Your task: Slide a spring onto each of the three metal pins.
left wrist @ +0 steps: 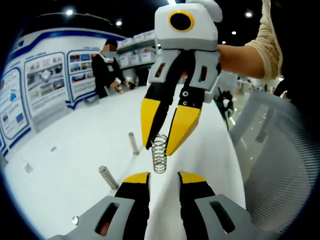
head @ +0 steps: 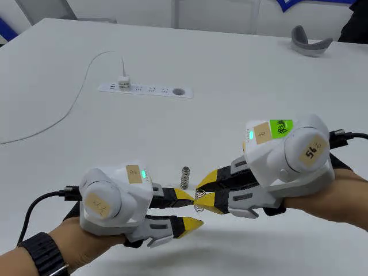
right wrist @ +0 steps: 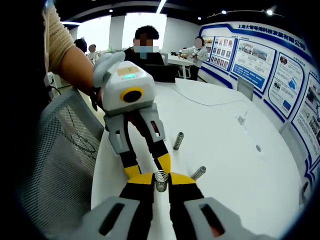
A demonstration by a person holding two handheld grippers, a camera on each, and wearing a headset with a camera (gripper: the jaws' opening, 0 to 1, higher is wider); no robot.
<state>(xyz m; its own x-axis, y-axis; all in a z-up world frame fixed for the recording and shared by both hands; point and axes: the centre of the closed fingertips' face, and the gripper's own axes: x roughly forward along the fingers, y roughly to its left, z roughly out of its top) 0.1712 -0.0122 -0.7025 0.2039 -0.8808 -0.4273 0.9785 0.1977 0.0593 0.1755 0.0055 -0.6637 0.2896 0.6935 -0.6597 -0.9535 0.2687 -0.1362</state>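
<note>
**Ana:** The right tongs [left wrist: 159, 145] are shut tight on a little spring [left wrist: 159, 159]. They pinch it at one end, and the rest sticks out past the tips.

**Ben:** And the left tongs [left wrist: 165, 177]?

**Ana:** Their two tips are apart, with nothing in them. They face the right tongs, tip to tip. The free end of the spring sits just in front of their gap.

**Ben:** What could go wrong?

**Ana:** I think the spring could pop out. It is round and bouncy, and only a small bit is pinched. If the right tongs let go too soon, it could drop on the table [head: 241, 75] and roll away.

**Ben:** Anything else?

**Ana:** A pin with a spring on it [head: 185, 177] stands just past the tips of both tongs. It is very near. A quick swing of either tongs could knock it over.

**Ben:** Are there more pins?

**Ana:** One more pin [left wrist: 133, 143] stands off to the side of the left tongs. I cannot tell if it has a spring on it.

**Ben:** And getting this spring on?

**Ana:** It has to line up straight with a pin. If it is tilted, I guess the end will catch on the pin's top and bend, or jump away.
</note>
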